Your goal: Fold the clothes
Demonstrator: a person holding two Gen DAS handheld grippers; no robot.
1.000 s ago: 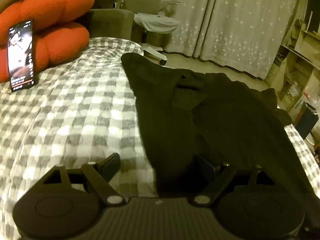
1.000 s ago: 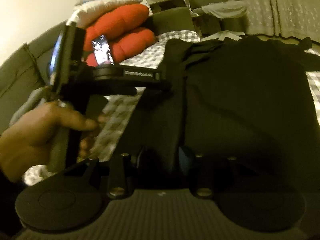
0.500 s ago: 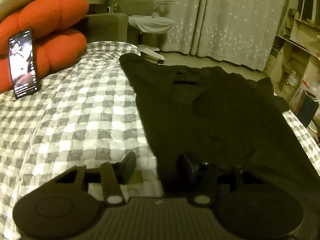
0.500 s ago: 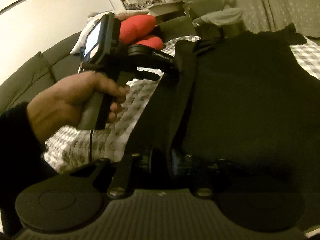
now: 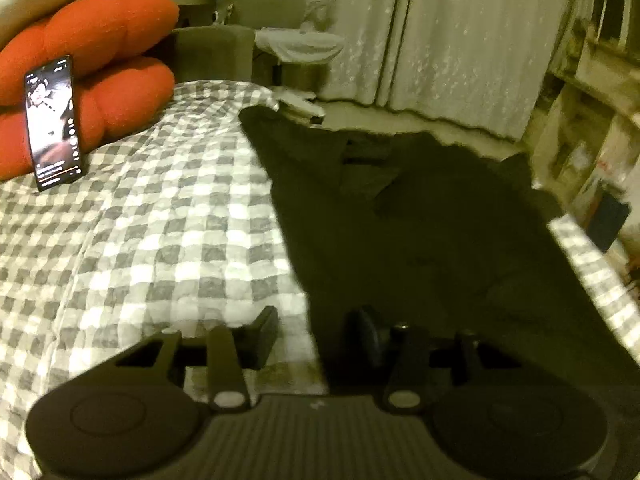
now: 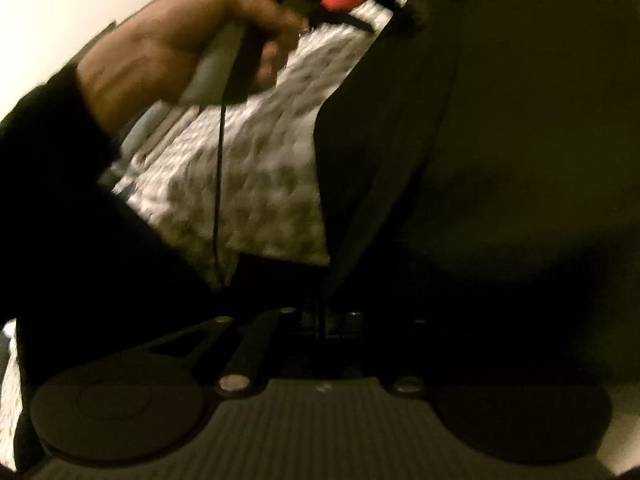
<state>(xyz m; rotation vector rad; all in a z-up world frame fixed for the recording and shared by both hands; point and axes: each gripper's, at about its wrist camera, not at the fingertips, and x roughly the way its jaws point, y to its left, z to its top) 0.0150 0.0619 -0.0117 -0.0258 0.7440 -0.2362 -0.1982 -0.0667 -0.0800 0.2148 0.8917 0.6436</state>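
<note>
Dark black cloth garment (image 5: 420,232) spread flat on grey-and-white checked bed quilt (image 5: 152,240), reaching its far edge, left tool (image 5: 316,330) half-closing astride garment's near-left hem, right tool (image 6: 320,320) clamped on near hem fold

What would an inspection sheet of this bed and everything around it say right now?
Surface: checked bedspread, grey and white.
Job's things: black garment spread flat on it.
Clutter: lit phone propped against red cushion.
Grippers: left gripper jaws apart, just been closing, straddling the garment's edge; right gripper jaws shut on a fold of the garment.
Cables: thin black cable hanging below the left hand.
Surroundings: pale curtains, cluttered shelves.
</note>
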